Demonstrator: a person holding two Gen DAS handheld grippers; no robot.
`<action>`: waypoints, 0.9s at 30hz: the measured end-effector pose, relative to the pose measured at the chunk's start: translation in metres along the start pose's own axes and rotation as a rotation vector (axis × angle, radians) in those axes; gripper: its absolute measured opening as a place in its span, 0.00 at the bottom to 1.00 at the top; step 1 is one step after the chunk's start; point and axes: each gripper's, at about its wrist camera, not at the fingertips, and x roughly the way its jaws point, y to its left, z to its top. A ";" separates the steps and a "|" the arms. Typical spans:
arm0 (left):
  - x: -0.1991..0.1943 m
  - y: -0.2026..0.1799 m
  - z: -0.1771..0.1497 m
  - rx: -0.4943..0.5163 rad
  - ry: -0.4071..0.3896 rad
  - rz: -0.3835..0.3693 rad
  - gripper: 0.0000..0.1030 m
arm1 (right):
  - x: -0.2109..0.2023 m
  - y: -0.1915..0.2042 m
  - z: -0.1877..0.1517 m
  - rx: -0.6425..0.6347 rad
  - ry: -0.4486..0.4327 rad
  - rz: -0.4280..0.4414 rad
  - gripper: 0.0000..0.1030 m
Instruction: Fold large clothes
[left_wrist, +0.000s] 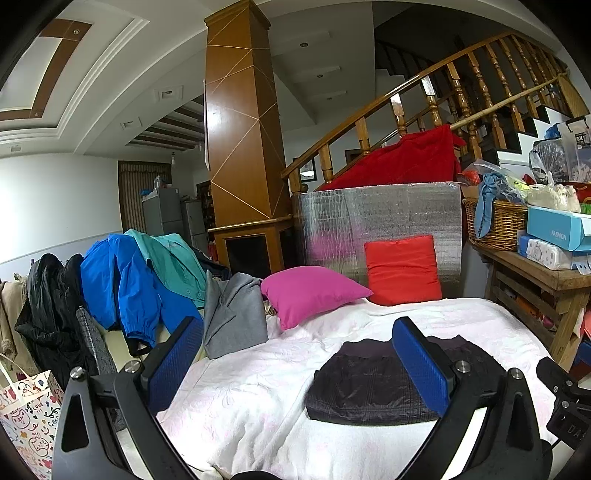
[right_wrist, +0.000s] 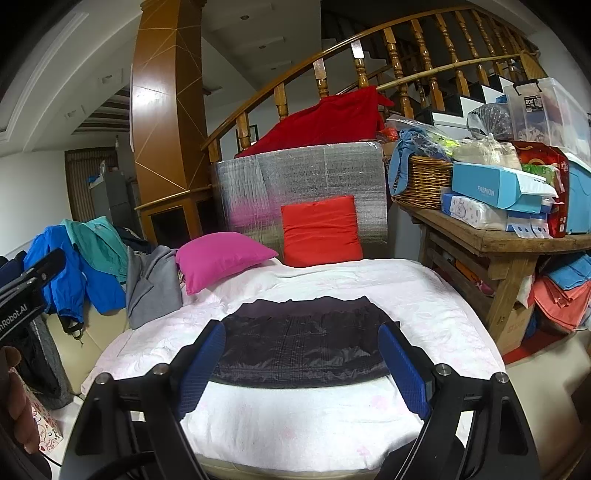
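Note:
A dark quilted garment (right_wrist: 303, 339) lies folded into a flat rectangle on the white blanket (right_wrist: 325, 421); it also shows in the left wrist view (left_wrist: 369, 384). My right gripper (right_wrist: 301, 365) is open and empty, held above the blanket just in front of the garment. My left gripper (left_wrist: 297, 363) is open and empty, to the left of the garment and above the blanket. A pile of unfolded clothes sits at the left: a blue jacket (left_wrist: 122, 284), a teal shirt (left_wrist: 173, 262), a grey garment (left_wrist: 236, 314) and a black coat (left_wrist: 48, 317).
A pink pillow (right_wrist: 218, 258) and a red pillow (right_wrist: 321, 230) lie at the far end against a silver panel (right_wrist: 314, 173). A cluttered wooden table (right_wrist: 509, 240) stands at the right. A patterned paper bag (left_wrist: 29, 417) stands at the left.

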 end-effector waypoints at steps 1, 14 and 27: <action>-0.001 0.000 0.000 0.000 0.000 -0.001 0.99 | 0.000 0.000 0.000 0.001 0.000 -0.001 0.85; -0.001 0.003 -0.001 -0.012 0.006 -0.004 0.99 | -0.005 0.003 0.002 0.008 -0.008 -0.007 0.85; -0.003 0.014 -0.002 -0.025 0.007 -0.007 1.00 | -0.006 0.020 0.001 -0.020 0.021 -0.051 0.85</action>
